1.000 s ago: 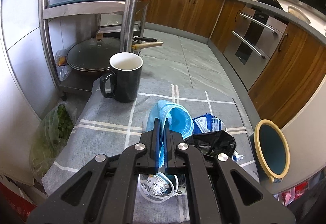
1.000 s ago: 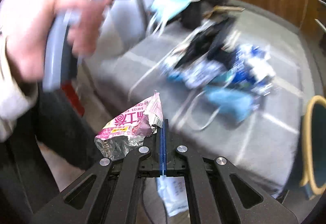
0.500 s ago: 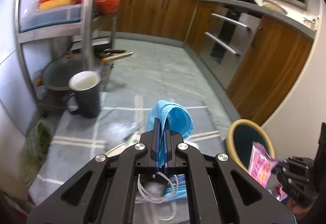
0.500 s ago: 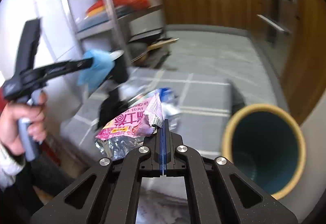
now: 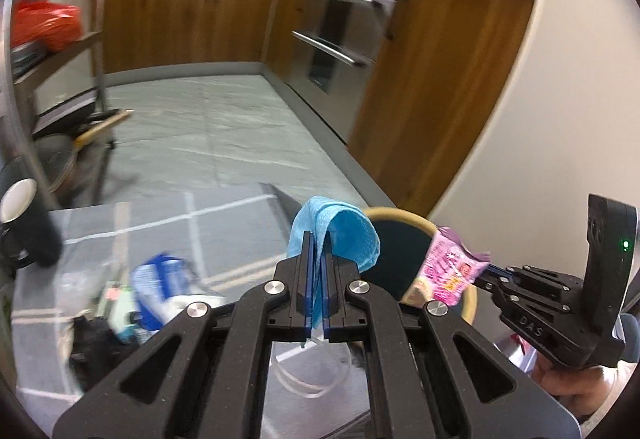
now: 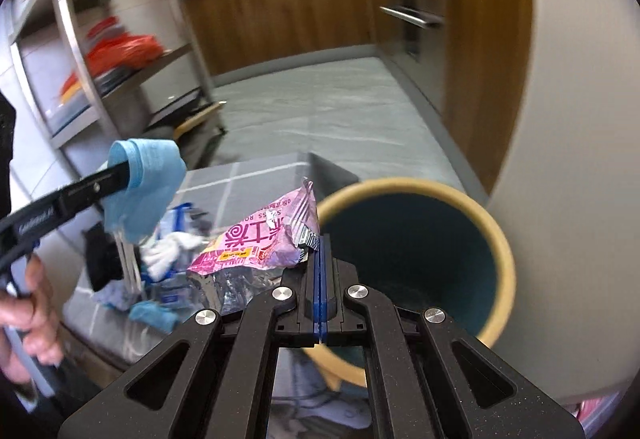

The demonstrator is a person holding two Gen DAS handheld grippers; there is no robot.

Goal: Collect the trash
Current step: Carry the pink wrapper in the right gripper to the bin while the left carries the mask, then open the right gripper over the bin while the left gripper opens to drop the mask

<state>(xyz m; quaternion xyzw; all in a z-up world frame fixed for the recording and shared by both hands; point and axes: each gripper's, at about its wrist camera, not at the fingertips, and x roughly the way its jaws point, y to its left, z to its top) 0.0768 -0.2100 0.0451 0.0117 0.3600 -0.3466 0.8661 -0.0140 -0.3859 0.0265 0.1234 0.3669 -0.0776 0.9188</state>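
Observation:
My left gripper (image 5: 316, 267) is shut on a blue face mask (image 5: 340, 235), its white ear loops hanging below. It holds the mask just left of the bin (image 5: 400, 251), a dark teal bin with a tan rim. My right gripper (image 6: 320, 259) is shut on a pink snack wrapper (image 6: 260, 239) at the near left rim of the bin (image 6: 420, 251). The wrapper also shows in the left wrist view (image 5: 448, 271), over the bin's right rim. The mask shows in the right wrist view (image 6: 144, 183), left of the wrapper.
More trash (image 6: 168, 263) lies on the grey checked tablecloth (image 5: 224, 231): blue and white wrappers, a black bag, another mask. A black mug (image 5: 24, 223) stands at the table's left. A metal shelf rack (image 6: 120, 79) is behind it. Wooden cabinets and an oven (image 5: 340, 51) line the far side.
Both grippers have swung right from the trash pile toward the bin, each keeping its item. The bin is now close in front of both.

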